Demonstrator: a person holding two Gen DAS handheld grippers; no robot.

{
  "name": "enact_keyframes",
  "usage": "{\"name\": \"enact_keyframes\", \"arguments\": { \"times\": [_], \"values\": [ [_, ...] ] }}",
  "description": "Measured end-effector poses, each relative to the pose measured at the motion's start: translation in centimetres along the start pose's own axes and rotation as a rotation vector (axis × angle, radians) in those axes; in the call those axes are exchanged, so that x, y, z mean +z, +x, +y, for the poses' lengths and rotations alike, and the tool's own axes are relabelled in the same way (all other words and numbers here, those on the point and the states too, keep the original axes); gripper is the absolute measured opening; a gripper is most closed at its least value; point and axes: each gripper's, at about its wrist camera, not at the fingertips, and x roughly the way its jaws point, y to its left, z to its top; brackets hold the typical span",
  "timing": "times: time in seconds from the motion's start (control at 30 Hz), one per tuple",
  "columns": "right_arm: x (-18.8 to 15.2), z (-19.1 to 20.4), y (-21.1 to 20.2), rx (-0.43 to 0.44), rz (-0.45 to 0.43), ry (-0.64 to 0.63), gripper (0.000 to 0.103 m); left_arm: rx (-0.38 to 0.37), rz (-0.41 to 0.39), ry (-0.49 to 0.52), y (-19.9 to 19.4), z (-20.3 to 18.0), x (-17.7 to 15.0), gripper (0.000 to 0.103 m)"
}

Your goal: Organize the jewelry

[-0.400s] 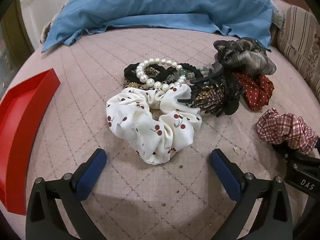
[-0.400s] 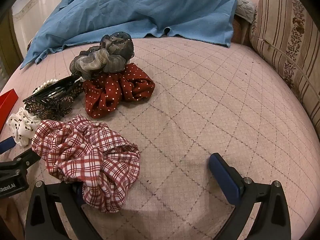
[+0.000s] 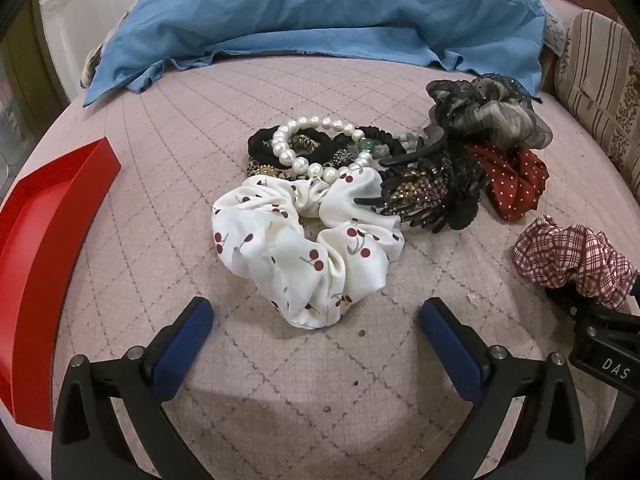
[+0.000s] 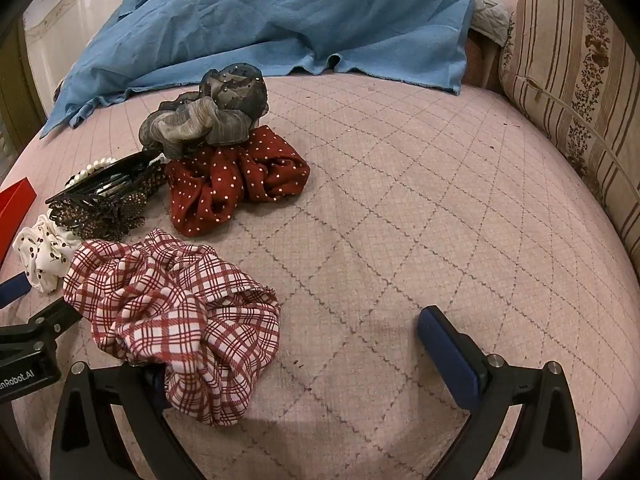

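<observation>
A white cherry-print scrunchie (image 3: 308, 248) lies on the pink quilted bed just ahead of my open left gripper (image 3: 316, 320). Behind it lie a pearl bracelet (image 3: 316, 148), black hair ties (image 3: 288, 144), a beaded hair claw (image 3: 424, 196), a red dotted scrunchie (image 3: 516, 184) and a grey sheer scrunchie (image 3: 488, 112). A red plaid scrunchie (image 4: 176, 312) lies draped over the left finger of my open right gripper (image 4: 296, 344). The red tray (image 3: 40, 240) sits at the left.
A blue cloth (image 3: 320, 12) covers the far side of the bed. A striped cushion (image 4: 576, 92) stands at the right edge. The quilt (image 4: 420, 208) stretches to the right of the pile.
</observation>
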Motion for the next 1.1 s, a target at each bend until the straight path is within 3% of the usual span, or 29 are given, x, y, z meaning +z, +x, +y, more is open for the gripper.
{"name": "enact_keyframes", "arguments": {
  "times": [0.57,0.73,0.9,1.1],
  "values": [
    [0.4,0.6,0.4,-0.007,-0.003,-0.004,0.103,-0.016,0.025,0.008,0.0,1.0,-0.1,0.103],
    [0.1,0.3,-0.2,0.003,0.008,0.014,0.103,-0.052,0.036,0.027,-0.2,1.5,-0.2,0.103],
    [-0.7,0.1,-0.6,-0.008,0.072,0.071,0.103,-0.069,0.034,0.048,-1.4,2.0,-1.5,0.103],
    [-3.1,0.6,-2.5,-0.022,0.028,0.079,0.103,-0.068,0.039,0.029,-4.3,3.0,-4.2,0.103]
  ]
}}
